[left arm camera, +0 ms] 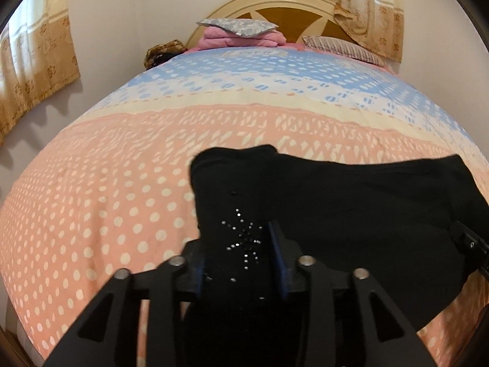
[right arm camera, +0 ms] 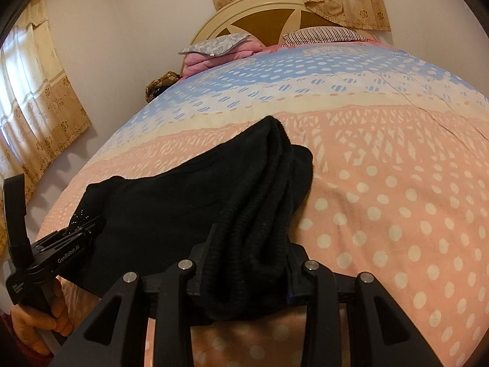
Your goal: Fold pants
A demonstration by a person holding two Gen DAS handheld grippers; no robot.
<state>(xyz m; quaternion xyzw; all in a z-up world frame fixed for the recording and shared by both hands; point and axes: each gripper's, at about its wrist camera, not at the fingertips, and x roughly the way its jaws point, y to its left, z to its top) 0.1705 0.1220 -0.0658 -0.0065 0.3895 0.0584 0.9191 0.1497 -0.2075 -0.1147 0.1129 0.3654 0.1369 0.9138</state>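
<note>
The black pants (left arm camera: 351, 202) hang stretched between my two grippers above the bed. My left gripper (left arm camera: 238, 244) is shut on the end of the pants with a rhinestone star pattern (left arm camera: 244, 241). My right gripper (right arm camera: 250, 257) is shut on the bunched ribbed waistband (right arm camera: 262, 214) of the pants (right arm camera: 159, 202). The left gripper also shows in the right wrist view (right arm camera: 82, 229), at the left, held by a hand (right arm camera: 39, 315). A part of the right gripper shows at the right edge of the left wrist view (left arm camera: 467, 238).
The bed has a pink, cream and blue dotted quilt (left arm camera: 122, 183) (right arm camera: 397, 198). At the headboard (left arm camera: 275, 9) lie a grey pillow on a pink folded blanket (left arm camera: 241, 33) and a striped pillow (left arm camera: 342, 47). Curtains (right arm camera: 36, 107) hang on the left wall and behind the headboard.
</note>
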